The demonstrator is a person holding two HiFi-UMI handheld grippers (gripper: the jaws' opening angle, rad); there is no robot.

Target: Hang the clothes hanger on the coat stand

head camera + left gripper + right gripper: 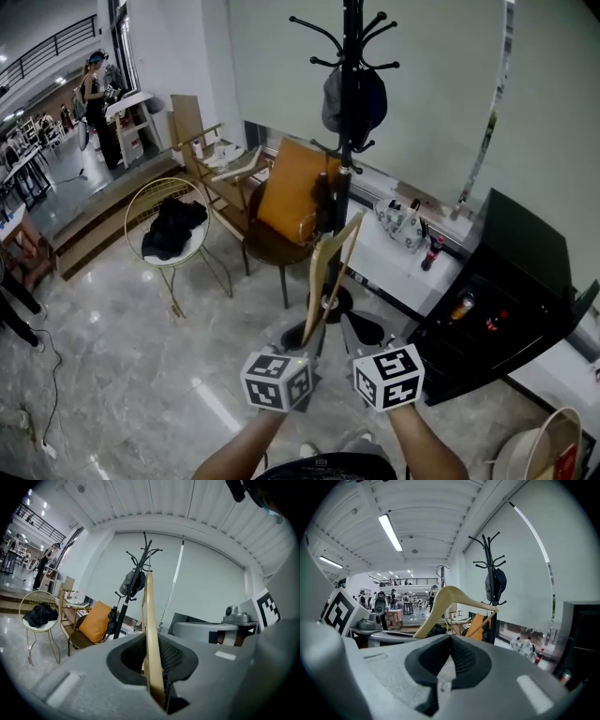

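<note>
A pale wooden clothes hanger (328,272) rises from my left gripper (306,343), which is shut on its lower end. In the left gripper view the hanger (149,634) stands edge-on between the pads of the left gripper (155,672). The black coat stand (351,141) is just beyond it, with a dark cap (353,98) on a low peg and its upper hooks bare. My right gripper (362,334) sits beside the left one, shut (444,670) with nothing in it. From there the hanger (449,597) shows to the left of the coat stand (490,573). The hanger's hook is hidden.
A chair with an orange cushion (293,202) stands left of the stand's base. A round wire chair (161,281) holding black clothes is farther left. A white ledge (394,267) with a bag and a bottle, then a black cabinet (502,291), are on the right.
</note>
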